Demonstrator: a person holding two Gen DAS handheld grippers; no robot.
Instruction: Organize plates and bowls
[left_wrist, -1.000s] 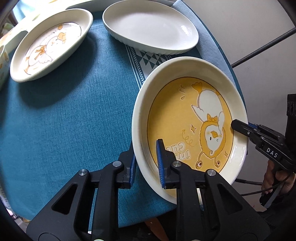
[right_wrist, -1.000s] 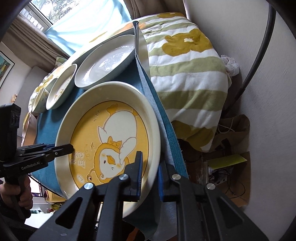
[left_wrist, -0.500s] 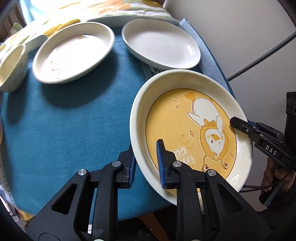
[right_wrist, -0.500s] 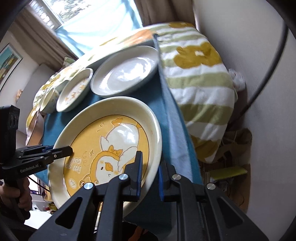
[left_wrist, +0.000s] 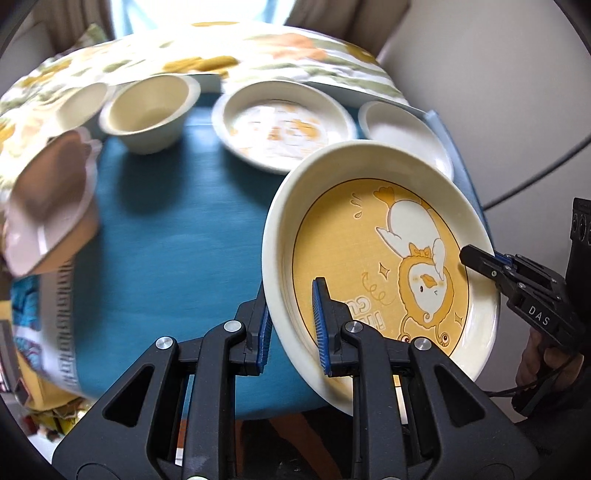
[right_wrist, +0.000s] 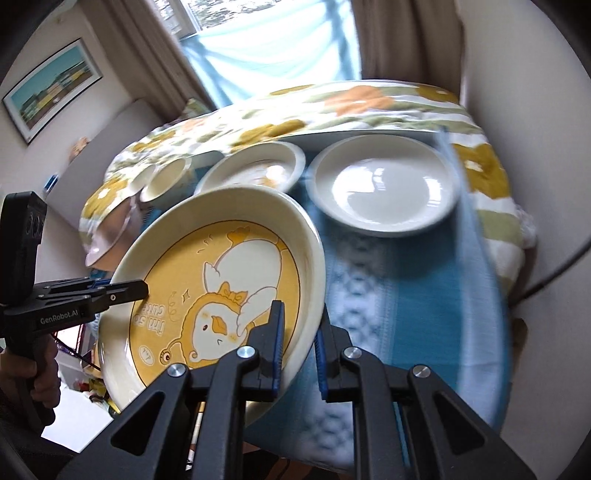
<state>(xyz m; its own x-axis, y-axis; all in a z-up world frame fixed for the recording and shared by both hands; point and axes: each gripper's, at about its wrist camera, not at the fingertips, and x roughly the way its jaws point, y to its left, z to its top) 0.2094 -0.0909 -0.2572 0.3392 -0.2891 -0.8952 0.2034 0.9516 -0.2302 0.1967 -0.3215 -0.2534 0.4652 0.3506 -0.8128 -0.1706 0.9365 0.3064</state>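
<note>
Both claws, left claw and right claw, pinch opposite rims of my yellow duck plate, tilted above the blue-clothed table. If one hand outruns the other near the white plate, I'd expect the rim to slip.

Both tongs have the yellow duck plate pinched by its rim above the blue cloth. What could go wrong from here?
1. Each of the tongs, left and right, grips only a thin strip of the yellow duck plate's smooth rim; it is tilted and could slip out.
2. If the hands drift apart or twist unevenly, one grip may let go.
3. The printed plate and white plate lie close ahead; a low pass could knock them.
</note>
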